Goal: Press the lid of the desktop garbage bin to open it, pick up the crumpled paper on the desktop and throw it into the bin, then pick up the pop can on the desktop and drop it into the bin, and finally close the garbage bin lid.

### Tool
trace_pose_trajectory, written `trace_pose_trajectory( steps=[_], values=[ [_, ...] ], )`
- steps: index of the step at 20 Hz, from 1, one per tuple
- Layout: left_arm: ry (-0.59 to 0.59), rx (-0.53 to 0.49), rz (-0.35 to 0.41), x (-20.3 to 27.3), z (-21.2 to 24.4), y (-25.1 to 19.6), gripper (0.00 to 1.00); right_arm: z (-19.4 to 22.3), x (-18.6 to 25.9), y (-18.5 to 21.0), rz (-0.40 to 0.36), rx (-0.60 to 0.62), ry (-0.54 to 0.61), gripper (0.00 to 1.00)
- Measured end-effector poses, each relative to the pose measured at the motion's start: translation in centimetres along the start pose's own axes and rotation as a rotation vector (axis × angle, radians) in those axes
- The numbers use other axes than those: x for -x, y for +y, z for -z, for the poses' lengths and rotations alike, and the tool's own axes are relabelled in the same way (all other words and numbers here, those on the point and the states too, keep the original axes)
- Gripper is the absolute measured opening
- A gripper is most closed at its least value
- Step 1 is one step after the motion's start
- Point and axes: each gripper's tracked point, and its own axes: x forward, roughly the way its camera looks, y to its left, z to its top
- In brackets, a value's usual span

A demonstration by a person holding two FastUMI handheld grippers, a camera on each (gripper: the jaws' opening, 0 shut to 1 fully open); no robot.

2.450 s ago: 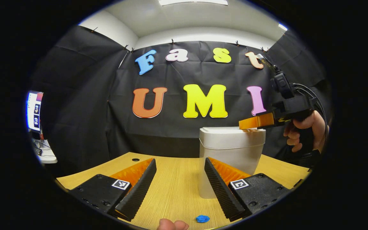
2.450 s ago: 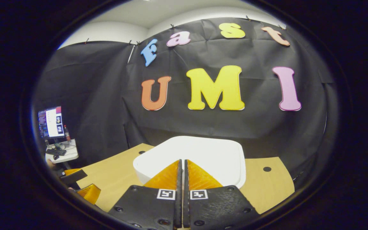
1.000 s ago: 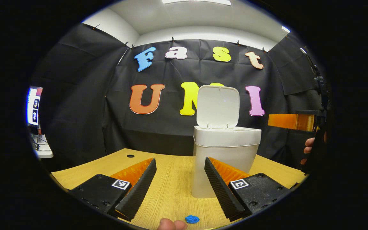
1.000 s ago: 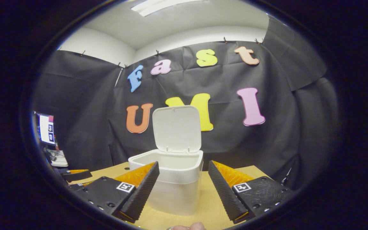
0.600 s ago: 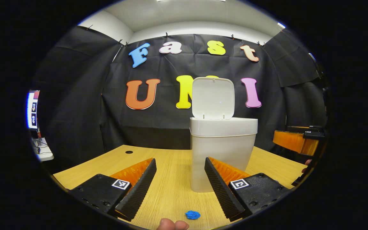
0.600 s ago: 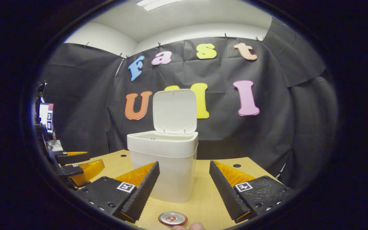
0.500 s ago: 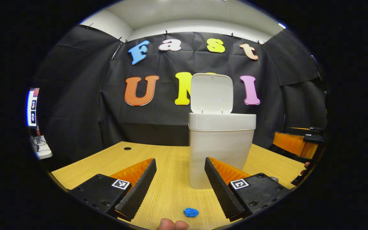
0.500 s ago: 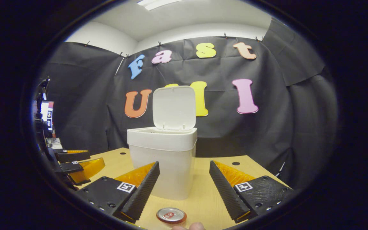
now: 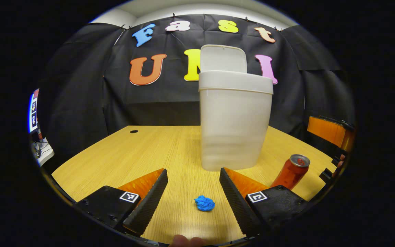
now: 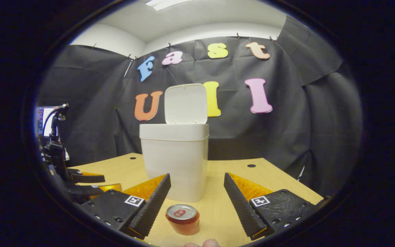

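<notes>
The garbage bin [image 9: 235, 120] stands on the desk [image 9: 156, 151] with its lid [image 10: 185, 103] swung upright, so the mouth is free to take rubbish. The crumpled paper [image 9: 204, 203] lies on the desk between the spread fingers of the left gripper [image 9: 192, 202], which is low and level with it, holding nothing. The pop can [image 10: 182, 219] stands upright before the bin, framed by the right gripper [image 10: 197, 202], whose fingers are likewise wide apart and empty

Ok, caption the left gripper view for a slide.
Open left gripper above blue paper ball, open-lidded bin behind, red can upright beside it.
</notes>
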Motion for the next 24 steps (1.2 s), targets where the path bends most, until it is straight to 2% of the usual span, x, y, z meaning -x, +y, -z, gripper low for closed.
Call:
trace_pose_trajectory(
  steps=[7,13,16,20,21,22,23,24],
  values=[
    [0.126,0.006,0.038,-1.0,5.0,-1.9,0.99,1.3,1.2,-1.1,0.024,0.006,0.011,0.97],
    [0.188,0.037,0.002,-1.3,8.1,-1.4,0.99,3.0,1.7,-2.0,0.047,-0.004,0.031,0.97],
    [0.165,0.017,-0.014,-1.4,8.1,-1.0,0.94,3.2,1.9,-1.9,0.055,-0.011,0.028,0.97],
    [0.147,-0.011,-0.003,-1.3,8.2,-1.1,0.8,3.9,1.8,-1.3,0.046,0.0,0.031,0.96],
    [0.149,-0.014,0.001,-1.4,8.2,-1.2,0.84,4.0,1.7,-1.3,0.044,0.001,0.034,0.96],
    [0.148,-0.016,0.004,-1.5,8.3,-1.3,0.7,4.1,1.7,-1.2,0.044,0.0,0.036,0.96],
    [0.146,-0.017,0.004,-1.6,8.2,-1.3,0.66,4.3,1.6,-1.2,0.042,-0.003,0.039,0.99],
    [0.146,-0.017,0.002,-1.7,8.2,-1.2,0.65,4.3,1.5,-1.2,0.043,-0.005,0.041,0.96]
  ],
)
